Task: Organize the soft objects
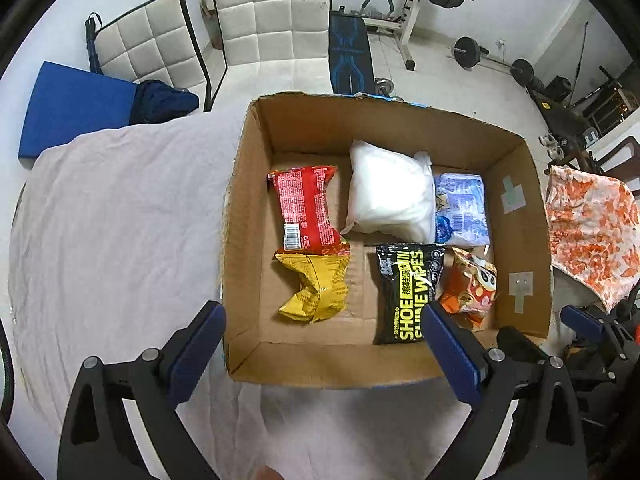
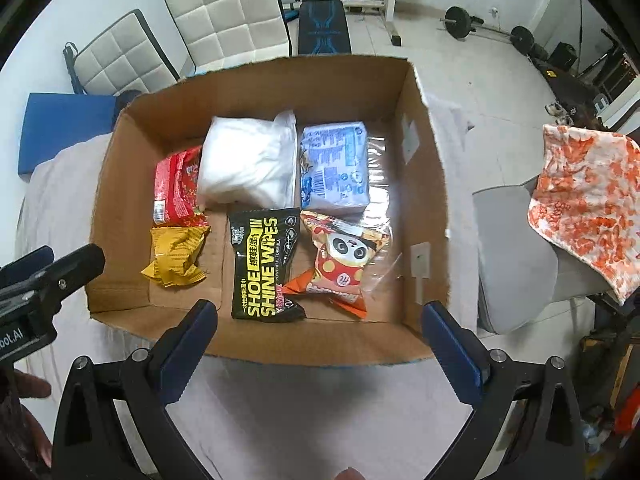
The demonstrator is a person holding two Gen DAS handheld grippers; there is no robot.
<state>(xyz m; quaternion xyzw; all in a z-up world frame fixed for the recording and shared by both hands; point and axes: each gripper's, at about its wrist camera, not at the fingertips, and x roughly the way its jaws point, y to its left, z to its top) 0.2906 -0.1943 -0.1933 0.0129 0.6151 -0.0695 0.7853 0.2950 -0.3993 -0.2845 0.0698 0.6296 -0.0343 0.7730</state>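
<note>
Six soft packs, among them the shoe shine wipes (image 2: 262, 264) and white bag (image 2: 246, 160), already lie in the cardboard box (image 2: 256, 80) on the table (image 1: 112, 220); left gripper (image 1: 324, 356) and right gripper (image 2: 320, 352) hover wide and empty at its near edge, so sorting looks near done; next, find any leftover.

Black wipes pack (image 2: 264, 264) reads "SHOE SHINE WIPES" in yellow, with "POWERFUL FORMULA" in small print. Left tool (image 2: 48, 280) body bears partial lettering "bot.AI". Print on the other packets is illegible.

Matt corrugated cardboard box (image 2: 424, 184) — glossy plastic shoe-wipes pack (image 2: 262, 264), crinkled yellow foil packet (image 2: 176, 258); wrinkled cloth table cover (image 1: 120, 216).
</note>
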